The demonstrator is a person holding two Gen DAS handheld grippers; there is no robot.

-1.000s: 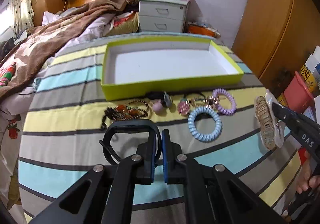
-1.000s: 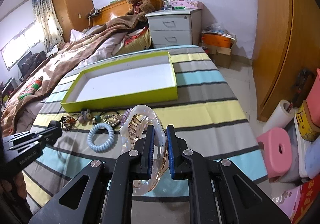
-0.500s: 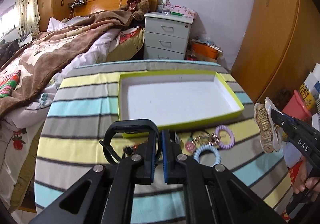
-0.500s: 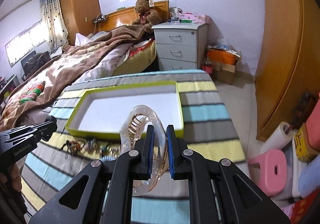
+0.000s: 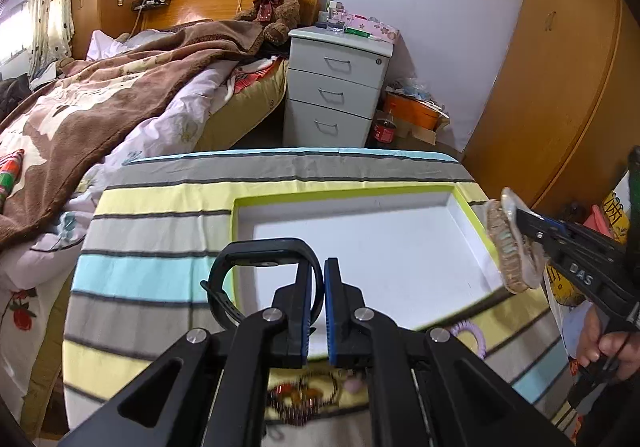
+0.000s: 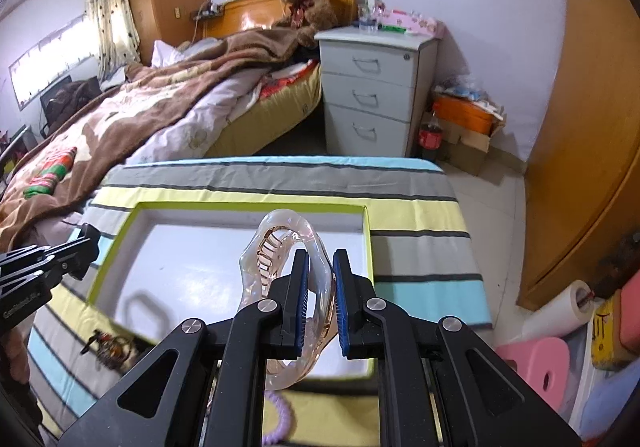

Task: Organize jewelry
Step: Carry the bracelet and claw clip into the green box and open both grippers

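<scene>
The left gripper (image 5: 318, 287) is clamped on the strap of a black band (image 5: 256, 267), with the loop hanging out to its left side so the strap alone sits between the pads. The right gripper (image 6: 318, 287) is closed narrowly on one arm of a clear hair claw (image 6: 280, 247); the claw stands upright ahead of its fingers, teeth facing left, which keeps the bulky curved part clear of the pads. Both grippers point steeply down over the tray (image 5: 400, 247), a shallow white box with a lime rim that lies just ahead of and below each of them.

Seen from the left wrist, the claw (image 5: 508, 247) hangs over the tray's right edge, held by the right gripper (image 5: 524, 225) with a hand (image 5: 604, 339) behind it. From the right wrist, the left gripper's tip (image 6: 86, 251) sits at the tray's left rim. So each item is carried on its own side, likely so the two do not collide when set down.

The tray appears empty. Below the grippers, on the near side of the tray, the rest of the jewelry waits on the striped cloth (image 5: 160, 207): a beaded bracelet (image 5: 304, 395) and a purple coil tie (image 5: 470, 331). The likely step in hand is lowering both items into the tray, then releasing them.
</scene>
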